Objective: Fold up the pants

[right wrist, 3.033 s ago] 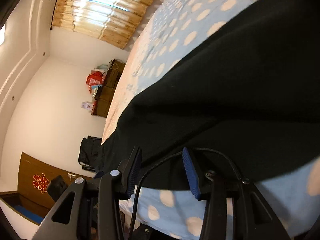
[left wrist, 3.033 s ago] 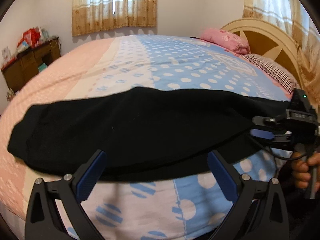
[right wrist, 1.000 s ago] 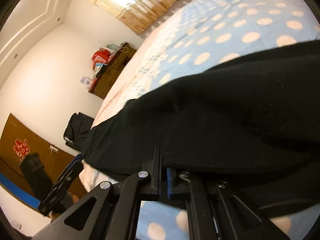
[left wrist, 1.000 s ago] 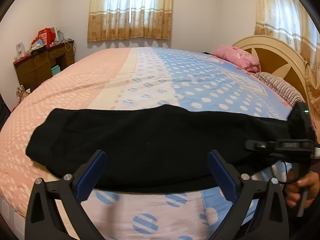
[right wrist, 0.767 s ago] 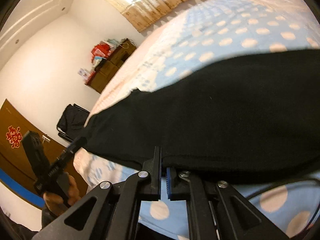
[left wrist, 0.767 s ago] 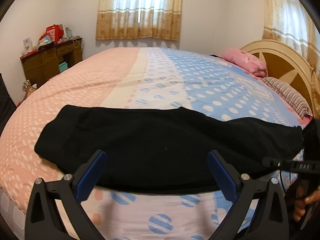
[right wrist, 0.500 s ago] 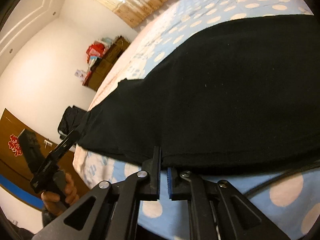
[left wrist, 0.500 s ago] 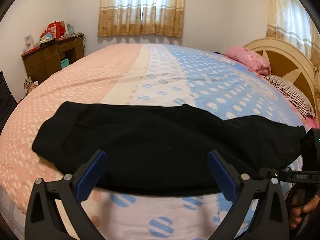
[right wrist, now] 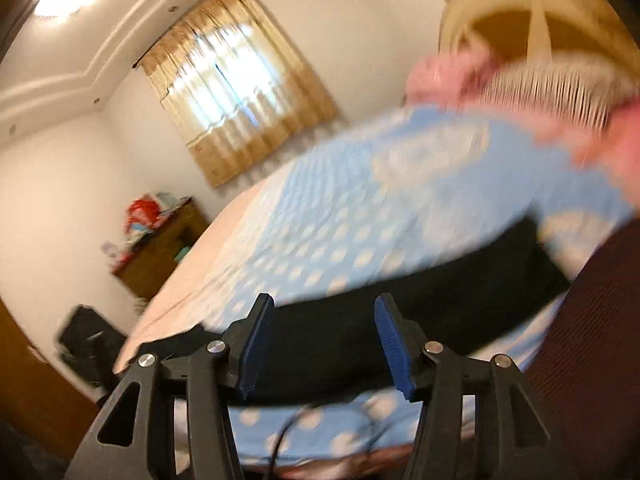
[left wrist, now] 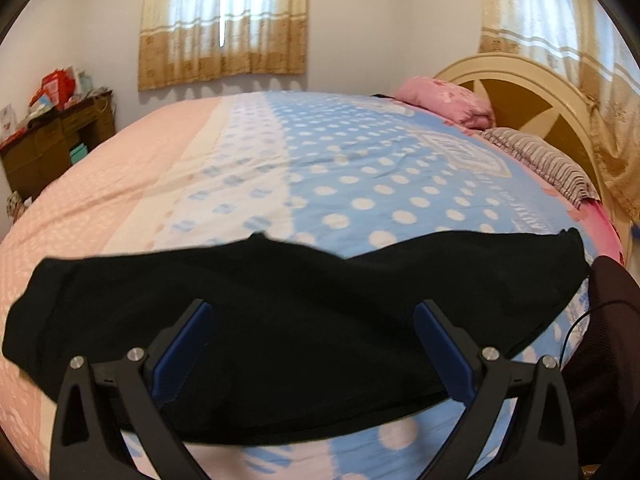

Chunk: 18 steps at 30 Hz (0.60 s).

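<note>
Black knit fabric, the pants (left wrist: 280,332), is lying in a long band across the lower half of my left wrist view, on the near edge of the bed (left wrist: 360,168) with its pink and blue dotted cover. The far edge of the band rises to a small peak just left of centre, and its right end sits near the right edge of the frame, close to my dark sleeve (left wrist: 612,320).

My left gripper (left wrist: 312,344) is hovering over the middle of the pants with its fingers (left wrist: 182,344) spread wide and nothing between them. My right gripper (right wrist: 320,344) is opening its jaws; the blue pads are standing clear of the cloth, with the pants (right wrist: 400,320) only lying behind them in that blurred view, so I am holding nothing there either.

I am judging that the cloth is now lying as one folded band and that the crosswise fold is the step in hand. To do it well, I should be taking one end of the band with both layers pinched together, near its corners, so the lower layer does not slip. Then I should be carrying it low over the bed towards the other end, keeping the edges lined up, and smoothing that peak before pressing the fold flat.
</note>
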{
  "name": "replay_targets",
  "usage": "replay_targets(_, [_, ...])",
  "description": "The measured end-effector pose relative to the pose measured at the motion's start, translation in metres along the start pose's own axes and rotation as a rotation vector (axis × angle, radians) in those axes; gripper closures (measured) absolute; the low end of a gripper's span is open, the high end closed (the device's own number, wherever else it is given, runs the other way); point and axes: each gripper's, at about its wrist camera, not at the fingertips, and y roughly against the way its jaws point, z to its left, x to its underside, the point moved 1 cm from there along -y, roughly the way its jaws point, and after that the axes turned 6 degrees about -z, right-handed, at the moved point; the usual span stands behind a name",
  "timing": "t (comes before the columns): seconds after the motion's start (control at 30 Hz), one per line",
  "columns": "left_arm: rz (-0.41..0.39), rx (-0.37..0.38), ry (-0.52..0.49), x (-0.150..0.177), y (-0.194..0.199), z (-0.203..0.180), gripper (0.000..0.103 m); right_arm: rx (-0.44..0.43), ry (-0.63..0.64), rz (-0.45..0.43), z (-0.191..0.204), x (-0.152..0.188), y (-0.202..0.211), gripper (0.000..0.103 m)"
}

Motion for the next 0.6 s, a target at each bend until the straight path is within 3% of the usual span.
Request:
replay_targets(0.13, [-0.033,0.01,-0.015,-0.009,0.009,-0.009,0.001,0.012,0.081,-0.058,0.011,-0.04,0.029,0.049])
replay_targets(0.23, [-0.056,0.016,-0.005,-0.016,0.016,-0.012,0.001,-0.054,0.046,-0.112,0.02,-0.064,0.049,0.049])
replay_targets(0.3, [-0.069,0.025,0.009,-0.019,0.021,-0.013,0.001,-0.132,-0.032,-0.154,0.016,-0.072,0.058,0.049])
replay_targets(0.37, [-0.081,0.026,0.017,-0.021,0.027,-0.014,0.001,-0.286,-0.157,-0.173,0.008,-0.071,0.064,0.049])
replay_targets(0.47, [-0.104,0.017,0.012,-0.023,0.036,-0.013,0.001,-0.413,-0.236,-0.095,0.006,-0.065,0.054,0.049])
replay_targets(0.53, [-0.11,0.007,0.011,-0.023,0.038,-0.011,0.001,-0.448,-0.28,-0.01,0.005,-0.059,0.043,0.049])
replay_targets(0.6, [-0.109,0.002,0.02,-0.022,0.038,-0.008,0.001,-0.428,-0.288,0.08,0.001,-0.048,0.027,0.049])
